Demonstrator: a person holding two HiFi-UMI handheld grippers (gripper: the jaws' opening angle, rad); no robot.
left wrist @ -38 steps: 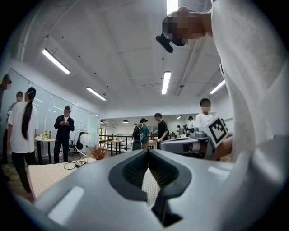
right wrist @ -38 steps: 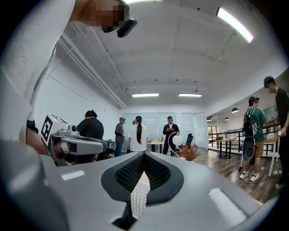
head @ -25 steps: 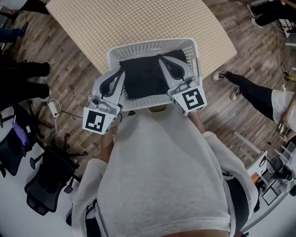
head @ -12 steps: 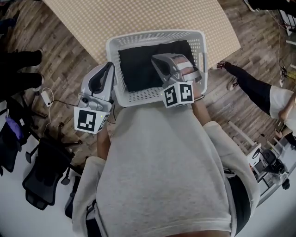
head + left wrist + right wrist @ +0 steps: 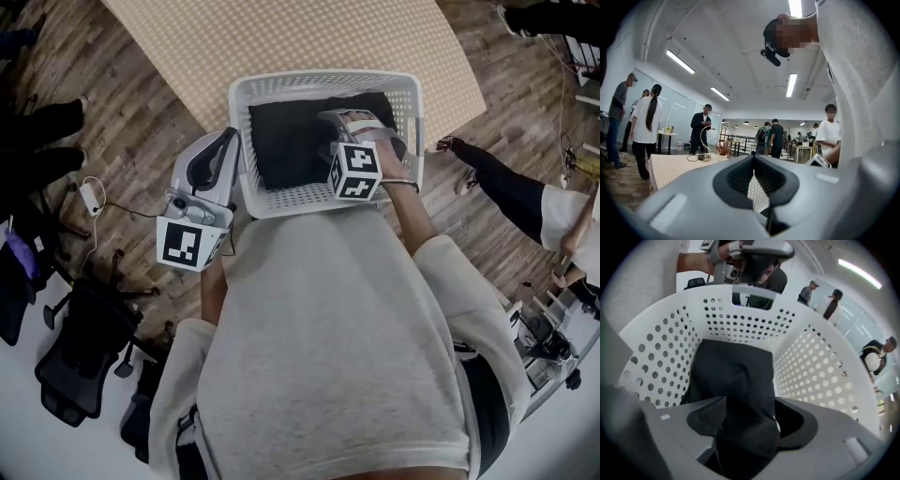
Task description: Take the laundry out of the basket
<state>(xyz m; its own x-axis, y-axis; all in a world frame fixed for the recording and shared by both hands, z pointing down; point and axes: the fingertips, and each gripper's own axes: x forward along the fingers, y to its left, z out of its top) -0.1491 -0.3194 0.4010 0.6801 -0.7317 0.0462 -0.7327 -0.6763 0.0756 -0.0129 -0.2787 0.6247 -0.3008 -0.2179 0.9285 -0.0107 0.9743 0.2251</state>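
A white perforated laundry basket (image 5: 323,82) stands at the near edge of a beige checked table (image 5: 300,37). Dark black laundry (image 5: 291,141) lies flat on its bottom. My right gripper (image 5: 330,120) reaches down inside the basket onto the cloth. In the right gripper view its jaws (image 5: 747,413) are opening, and a raised fold of the black laundry (image 5: 731,376) fills the gap between them. The basket wall (image 5: 745,324) curves round behind. My left gripper (image 5: 228,136) hangs outside the basket's left wall, shut (image 5: 753,161) with nothing in it.
A person's legs and shoes (image 5: 511,187) are on the wooden floor to the right of the basket. Black office chairs (image 5: 84,366) and a charger with its cable (image 5: 89,192) sit at the left. Several people (image 5: 701,126) stand around farther tables.
My left gripper has left the basket and now hangs outside its left wall. My right gripper has turned and gone down into the basket onto the black cloth.
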